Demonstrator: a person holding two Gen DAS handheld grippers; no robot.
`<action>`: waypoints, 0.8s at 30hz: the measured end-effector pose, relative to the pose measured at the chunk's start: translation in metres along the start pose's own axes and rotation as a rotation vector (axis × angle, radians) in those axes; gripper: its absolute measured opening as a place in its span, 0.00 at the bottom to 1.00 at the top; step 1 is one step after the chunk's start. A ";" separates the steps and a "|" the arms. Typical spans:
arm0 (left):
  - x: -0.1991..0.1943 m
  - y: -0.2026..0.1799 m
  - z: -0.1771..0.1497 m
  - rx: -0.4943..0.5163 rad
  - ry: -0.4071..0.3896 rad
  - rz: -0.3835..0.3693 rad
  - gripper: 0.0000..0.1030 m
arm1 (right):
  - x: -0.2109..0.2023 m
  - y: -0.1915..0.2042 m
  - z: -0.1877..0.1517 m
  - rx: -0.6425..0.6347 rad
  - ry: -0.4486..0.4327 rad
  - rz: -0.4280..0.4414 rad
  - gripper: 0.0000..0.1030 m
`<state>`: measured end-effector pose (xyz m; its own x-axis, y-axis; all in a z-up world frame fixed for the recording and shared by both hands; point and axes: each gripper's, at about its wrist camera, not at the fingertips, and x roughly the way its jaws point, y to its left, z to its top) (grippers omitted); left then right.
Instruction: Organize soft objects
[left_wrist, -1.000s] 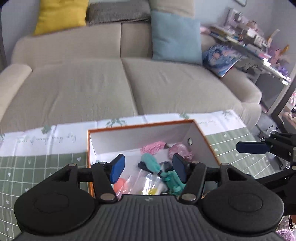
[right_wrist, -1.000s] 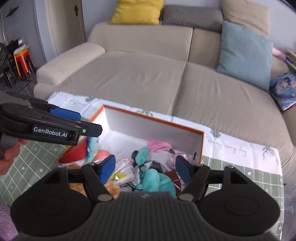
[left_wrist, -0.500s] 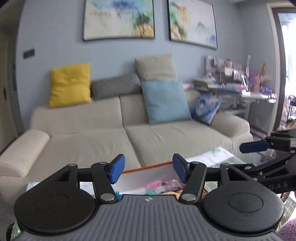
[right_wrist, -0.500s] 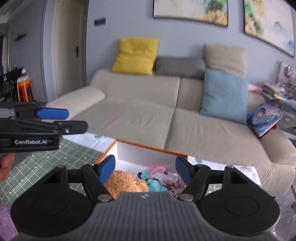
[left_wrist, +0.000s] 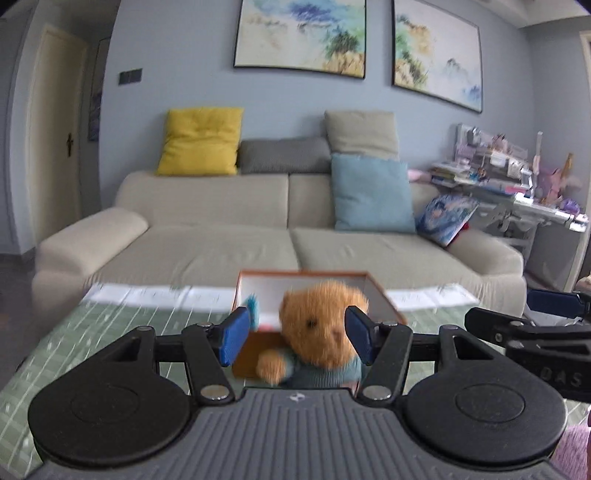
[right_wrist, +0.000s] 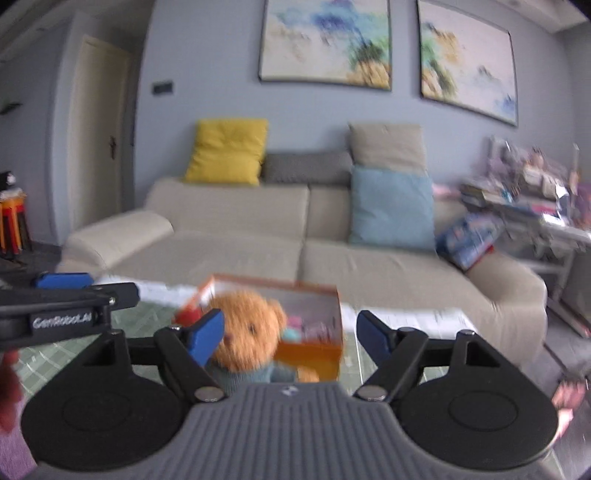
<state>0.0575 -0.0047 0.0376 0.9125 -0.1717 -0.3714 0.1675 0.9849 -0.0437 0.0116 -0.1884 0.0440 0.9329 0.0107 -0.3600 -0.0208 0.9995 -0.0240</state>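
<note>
A brown teddy bear (left_wrist: 317, 325) in a teal sweater sits upright on the table in front of an orange box (left_wrist: 310, 284) with a white inside. It also shows in the right wrist view (right_wrist: 251, 332), with the box (right_wrist: 310, 350) behind it holding pink, red and teal soft toys. My left gripper (left_wrist: 295, 334) is open and empty, low and level, with the bear seen between its blue pads. My right gripper (right_wrist: 291, 334) is open and empty, with the bear by its left pad.
The table has a green grid cloth (left_wrist: 110, 314) with a white border. Behind it is a beige sofa (left_wrist: 240, 251) with yellow, grey and blue cushions. A cluttered desk (left_wrist: 517, 192) stands at the right. The other gripper (left_wrist: 546, 325) shows at the right edge.
Both grippers have dropped and tilted from looking down into the box to looking level across the table. The teddy bear now shows in front of the box.
</note>
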 end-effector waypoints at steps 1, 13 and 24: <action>-0.002 -0.001 -0.008 0.000 0.009 0.008 0.73 | -0.001 0.000 -0.006 0.015 0.022 -0.003 0.75; -0.008 -0.007 -0.064 0.027 0.186 0.044 0.85 | -0.005 0.010 -0.070 -0.095 0.086 -0.027 0.75; 0.028 -0.017 -0.109 0.101 0.350 0.079 0.86 | 0.035 -0.008 -0.100 0.005 0.221 -0.058 0.75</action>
<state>0.0392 -0.0237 -0.0728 0.7439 -0.0605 -0.6656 0.1537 0.9847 0.0823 0.0081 -0.1994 -0.0613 0.8308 -0.0533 -0.5541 0.0333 0.9984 -0.0460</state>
